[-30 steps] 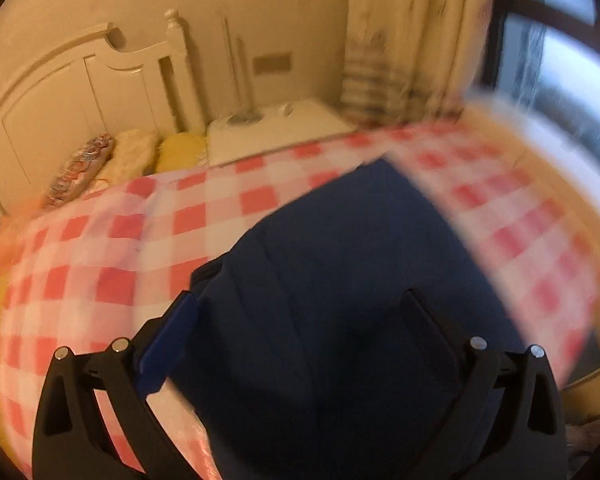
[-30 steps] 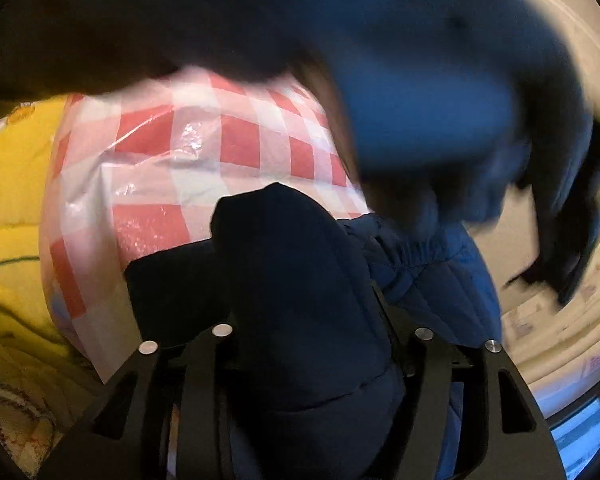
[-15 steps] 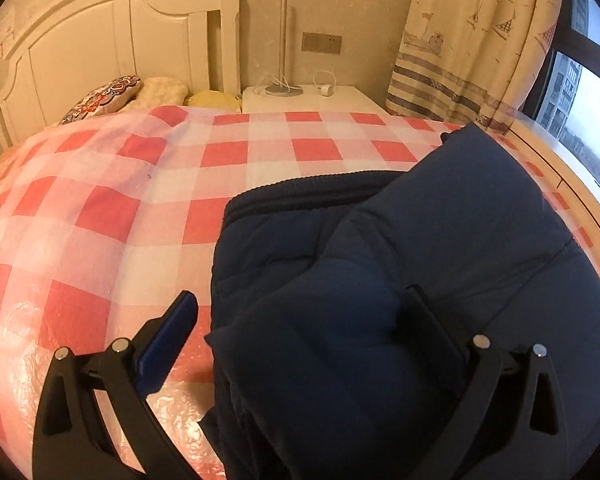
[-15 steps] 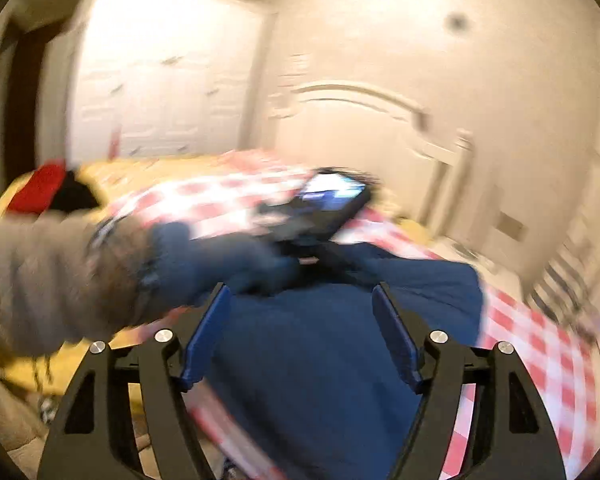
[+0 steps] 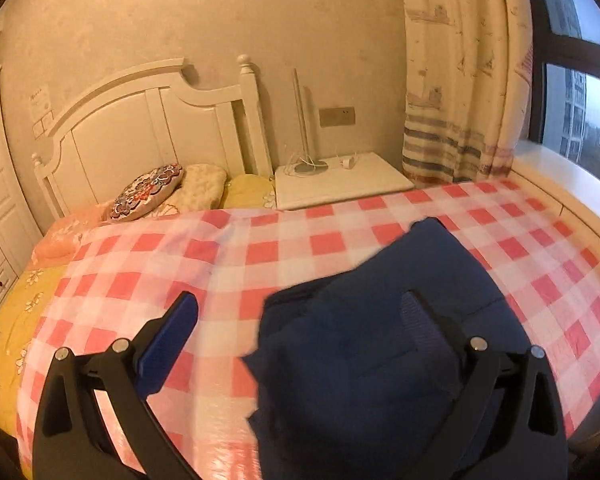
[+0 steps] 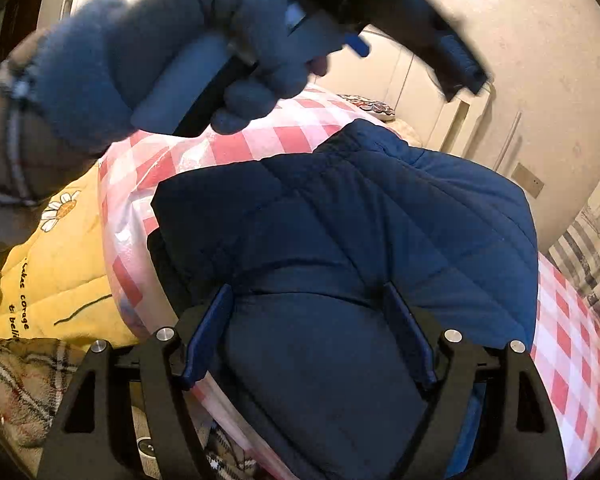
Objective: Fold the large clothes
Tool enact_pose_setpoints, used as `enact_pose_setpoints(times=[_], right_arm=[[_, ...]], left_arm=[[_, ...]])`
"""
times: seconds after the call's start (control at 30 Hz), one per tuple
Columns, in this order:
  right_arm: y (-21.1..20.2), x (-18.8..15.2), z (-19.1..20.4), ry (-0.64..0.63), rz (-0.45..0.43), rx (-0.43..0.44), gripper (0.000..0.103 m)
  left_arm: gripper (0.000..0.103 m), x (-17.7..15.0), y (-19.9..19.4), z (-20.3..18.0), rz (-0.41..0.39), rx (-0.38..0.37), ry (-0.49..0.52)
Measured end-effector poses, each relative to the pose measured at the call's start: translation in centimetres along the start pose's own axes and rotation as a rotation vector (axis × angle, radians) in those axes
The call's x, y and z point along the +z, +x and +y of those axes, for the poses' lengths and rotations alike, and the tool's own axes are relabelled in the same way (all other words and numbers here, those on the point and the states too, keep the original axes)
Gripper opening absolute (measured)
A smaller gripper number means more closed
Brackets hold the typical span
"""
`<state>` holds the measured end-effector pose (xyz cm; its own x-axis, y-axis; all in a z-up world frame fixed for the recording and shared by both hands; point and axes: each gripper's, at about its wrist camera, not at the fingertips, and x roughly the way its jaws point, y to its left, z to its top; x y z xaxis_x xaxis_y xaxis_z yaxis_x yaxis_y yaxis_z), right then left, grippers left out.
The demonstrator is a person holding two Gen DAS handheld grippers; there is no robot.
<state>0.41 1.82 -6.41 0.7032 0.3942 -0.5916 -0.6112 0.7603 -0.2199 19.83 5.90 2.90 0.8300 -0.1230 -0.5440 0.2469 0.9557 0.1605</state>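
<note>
A navy quilted jacket (image 5: 400, 352) lies folded on the red-and-white checked sheet (image 5: 284, 248) that covers the bed. My left gripper (image 5: 300, 304) hangs above the jacket's left edge, open, with nothing pinched between its blue pads (image 5: 168, 336). In the right wrist view the same jacket (image 6: 380, 216) fills the middle. My right gripper (image 6: 306, 292) hovers low over its near fold with its jaws opening. The cloth lies between and under the fingers, and the pads do not press on it. A gloved hand (image 6: 160, 60) holding the left gripper shows blurred at the top.
A white headboard (image 5: 140, 132) with pillows (image 5: 148, 192) stands at the far end. Beside it is a white nightstand (image 5: 340, 184), then a curtain (image 5: 460, 80) and a window sill (image 5: 560, 184). A yellow quilt (image 6: 60, 256) and a plaid blanket (image 6: 20, 380) lie at the bed's left edge.
The right gripper let go of the dark jacket fold it held, swung round toward the headboard and spread its jaws. The left gripper pulled back and up from the jacket, still open.
</note>
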Motion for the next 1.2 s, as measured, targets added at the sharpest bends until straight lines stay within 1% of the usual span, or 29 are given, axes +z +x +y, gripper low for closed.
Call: enact_pose_setpoints(times=[0.07, 0.1, 0.13, 0.17, 0.2, 0.23, 0.27, 0.33, 0.37, 0.4, 0.43, 0.47, 0.5, 0.53, 0.57, 0.67, 0.77, 0.8, 0.9, 0.97, 1.03, 1.1, 1.2], right_arm=[[-0.4, 0.0, -0.2, 0.004, -0.009, 0.012, 0.079], [-1.0, 0.0, -0.6, 0.006, -0.012, 0.038, 0.079], [-1.4, 0.2, -0.9, 0.003, -0.024, 0.067, 0.079], [-2.3, 0.3, -1.4, -0.001, -0.042, 0.096, 0.077], [-3.4, 0.2, -2.2, 0.003, -0.056, 0.118, 0.076], [-4.2, 0.2, -3.1, 0.012, -0.071, 0.115, 0.076], [-5.0, 0.3, -4.3, 0.030, -0.086, 0.104, 0.076], [-6.1, 0.5, -8.0, 0.120, -0.120, 0.057, 0.076], [-6.4, 0.8, -10.6, 0.196, -0.145, 0.036, 0.076], [-6.5, 0.9, -12.2, 0.242, -0.162, 0.028, 0.076], [-6.2, 1.0, -14.3, 0.290, -0.178, 0.012, 0.070], [-5.5, 1.5, -16.4, 0.332, -0.180, -0.023, 0.061], [-4.7, 2.0, -17.8, 0.348, -0.168, -0.050, 0.056], [-3.8, 2.5, -18.8, 0.355, -0.153, -0.072, 0.046], [-2.4, 3.4, -20.0, 0.357, -0.131, -0.095, 0.041], [0.9, 5.7, -21.5, 0.346, -0.102, -0.115, 0.037], [5.4, 7.4, -22.1, 0.348, -0.069, -0.129, 0.036], [7.8, 7.6, -22.2, 0.348, -0.023, -0.129, 0.036], [15.4, 6.3, -22.5, 0.301, 0.192, -0.068, 0.037], [16.3, 6.5, -23.0, 0.318, 0.217, -0.040, 0.037], [16.6, 6.9, -22.6, 0.267, 0.256, -0.055, 0.037], [16.6, 6.9, -22.2, 0.249, 0.261, -0.076, 0.037], [16.5, 6.4, -22.2, 0.263, 0.249, -0.076, 0.037]], left_arm=[[0.101, -1.9, 2.7, -1.7, 0.078, 0.033, 0.019], [0.101, -3.7, 5.1, -2.8, 0.140, 0.094, 0.055], [0.101, -4.4, 6.0, -3.0, 0.137, 0.091, 0.054], [0.101, -5.0, 6.2, -2.0, 0.115, 0.066, -0.004], [0.101, -5.1, 6.2, -1.2, 0.120, 0.064, -0.045], [0.101, -5.3, 6.2, 0.0, 0.130, 0.087, -0.100], [0.101, -5.5, 6.3, 0.5, 0.134, 0.090, -0.122], [0.101, -5.9, 6.5, 1.1, 0.143, 0.058, -0.146], [0.101, -5.9, 6.6, 1.3, 0.146, 0.053, -0.154], [0.101, -5.9, 6.8, 1.4, 0.145, 0.055, -0.153], [0.101, -5.9, 6.7, 1.2, 0.140, 0.067, -0.146], [0.101, -6.0, 6.5, 1.1, 0.133, 0.075, -0.143], [0.101, -6.0, 6.5, 1.1, 0.128, 0.081, -0.143], [0.101, -6.0, 6.5, 1.1, 0.121, 0.086, -0.145], [0.101, -6.1, 6.4, 1.2, 0.119, 0.087, -0.148], [0.101, -6.2, 6.3, 1.6, 0.118, 0.079, -0.169], [0.101, -6.3, 6.3, 1.8, 0.115, 0.073, -0.188], [0.101, -6.4, 6.3, 1.9, 0.115, 0.070, -0.192], [0.101, -6.4, 6.2, 2.5, 0.108, 0.084, -0.226], [0.101, -6.7, 6.5, 3.1, 0.120, 0.073, -0.256], [0.101, -6.8, 6.8, 3.7, 0.133, 0.042, -0.289], [0.101, -7.0, 7.0, 4.1, 0.136, 0.033, -0.305], [0.101, -7.1, 6.7, 4.0, 0.121, 0.050, -0.311]])
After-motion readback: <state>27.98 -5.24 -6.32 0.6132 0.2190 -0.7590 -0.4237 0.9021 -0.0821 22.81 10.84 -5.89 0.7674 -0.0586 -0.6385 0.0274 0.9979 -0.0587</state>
